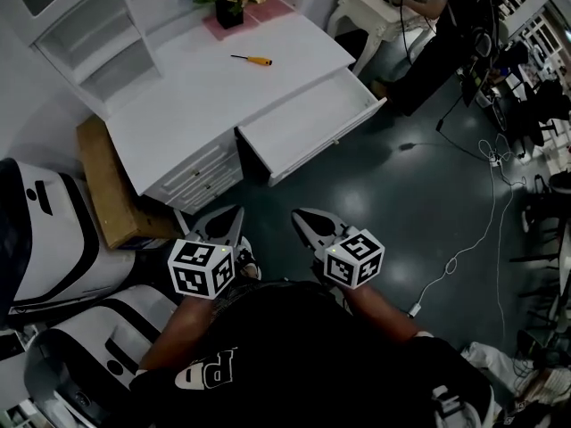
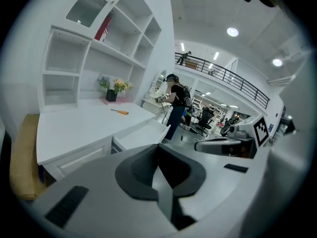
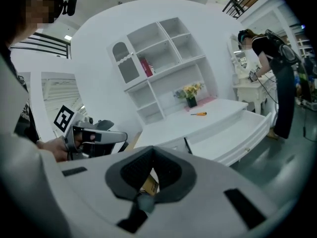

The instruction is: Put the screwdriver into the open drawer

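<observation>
An orange-handled screwdriver lies on the top of the white desk, near its back. It also shows small in the left gripper view as the screwdriver and in the right gripper view as the screwdriver. The open drawer juts out at the desk's right, its inside bare. Both grippers hang over the dark floor, well short of the desk. My left gripper is shut with nothing in it. Beside it, my right gripper is also shut and holds nothing.
A flower pot on a pink mat stands at the desk's back, with a shelf unit to its left. A cardboard box and a white-and-black machine sit left. A person stands far right; cables cross the floor.
</observation>
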Demonstrator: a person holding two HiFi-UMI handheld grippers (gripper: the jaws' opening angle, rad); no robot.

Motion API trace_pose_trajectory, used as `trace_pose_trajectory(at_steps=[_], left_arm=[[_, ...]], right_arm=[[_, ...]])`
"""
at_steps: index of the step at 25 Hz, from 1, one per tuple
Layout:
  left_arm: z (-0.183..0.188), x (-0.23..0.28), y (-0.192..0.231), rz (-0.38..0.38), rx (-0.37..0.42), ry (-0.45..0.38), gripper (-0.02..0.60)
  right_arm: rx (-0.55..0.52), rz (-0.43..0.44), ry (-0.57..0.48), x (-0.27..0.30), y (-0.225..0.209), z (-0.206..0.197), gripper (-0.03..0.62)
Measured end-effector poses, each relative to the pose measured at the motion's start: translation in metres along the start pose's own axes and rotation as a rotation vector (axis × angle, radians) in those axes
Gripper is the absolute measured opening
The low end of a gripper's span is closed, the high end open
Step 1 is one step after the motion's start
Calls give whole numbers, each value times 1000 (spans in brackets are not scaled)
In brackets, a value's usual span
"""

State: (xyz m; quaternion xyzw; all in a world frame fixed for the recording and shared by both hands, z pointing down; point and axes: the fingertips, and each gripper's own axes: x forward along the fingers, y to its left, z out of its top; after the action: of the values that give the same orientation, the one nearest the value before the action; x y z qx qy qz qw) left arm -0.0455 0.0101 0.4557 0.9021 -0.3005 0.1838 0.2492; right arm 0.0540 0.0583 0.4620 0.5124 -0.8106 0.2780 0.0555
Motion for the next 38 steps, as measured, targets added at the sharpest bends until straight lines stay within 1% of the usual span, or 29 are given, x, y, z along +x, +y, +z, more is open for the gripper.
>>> trace_pose_trajectory(at_steps=[5,8,18,22,26,33,38], left_arm=[[34,11,25,-24,36,-14,11],[47,17,43,-38,51,-8,11],[75,29,100,-82,107,9,11],[83,32,114,-94,99,3,11],[83,35,123,-105,104,8,11],[82,42,131,-95,90,11,11],[91,50,139,-58,76,-7,11]], right_arm=[[-12,-26,-16,28,-5,27,9],[-16,-46,-18,46,-8,38,9],[-24,-109,-20,102,-9,63,9],[-29,-124,2,112,-7,66,9],[-38,-142,10,119,-10,73,9],[-56,-127,35,130,-16,77,9],[-53,-89,48,141,-28,84,9]])
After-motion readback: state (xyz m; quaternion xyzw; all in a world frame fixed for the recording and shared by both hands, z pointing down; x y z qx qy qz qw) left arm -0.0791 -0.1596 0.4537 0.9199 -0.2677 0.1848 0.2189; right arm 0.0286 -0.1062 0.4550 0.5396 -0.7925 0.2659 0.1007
